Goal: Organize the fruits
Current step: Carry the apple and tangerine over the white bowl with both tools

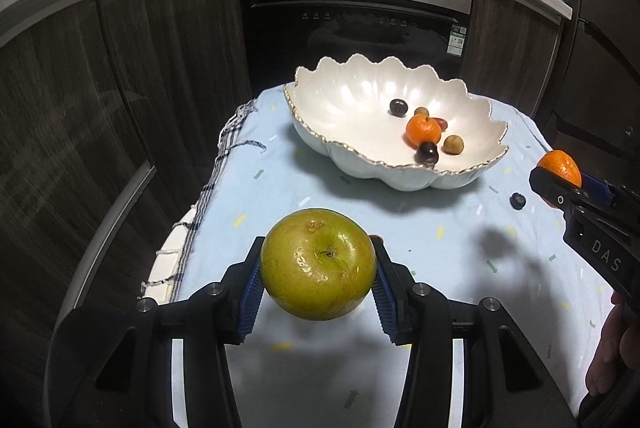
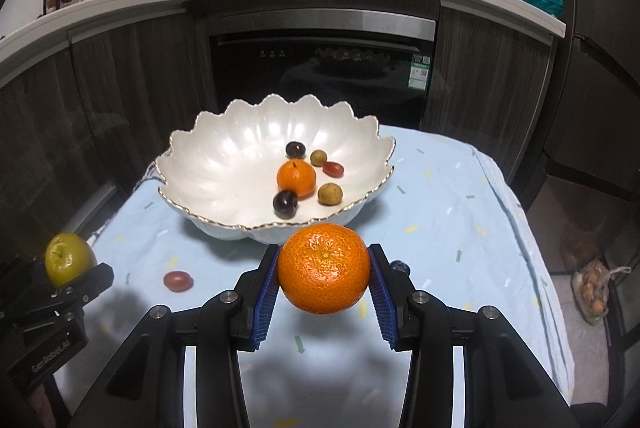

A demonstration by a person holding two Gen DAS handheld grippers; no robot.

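Note:
My left gripper (image 1: 318, 268) is shut on a green-yellow apple (image 1: 319, 264), held above the light blue cloth; it also shows in the right wrist view (image 2: 69, 259). My right gripper (image 2: 324, 268) is shut on an orange mandarin (image 2: 324, 268), held just in front of the white scalloped bowl (image 2: 224, 164); the mandarin also shows in the left wrist view (image 1: 560, 168). The bowl (image 1: 352, 96) holds another mandarin (image 2: 296, 178), two dark plums and some small fruits. A red grape tomato (image 2: 178, 281) and a dark berry (image 1: 518, 201) lie on the cloth.
The small table has a light blue cloth (image 2: 460, 220) and drops off on all sides. Behind it stand dark cabinets and a built-in dishwasher (image 2: 320, 76). A countertop above carries bottles, a microwave and bags. A bag of fruit (image 2: 594, 292) lies on the floor at right.

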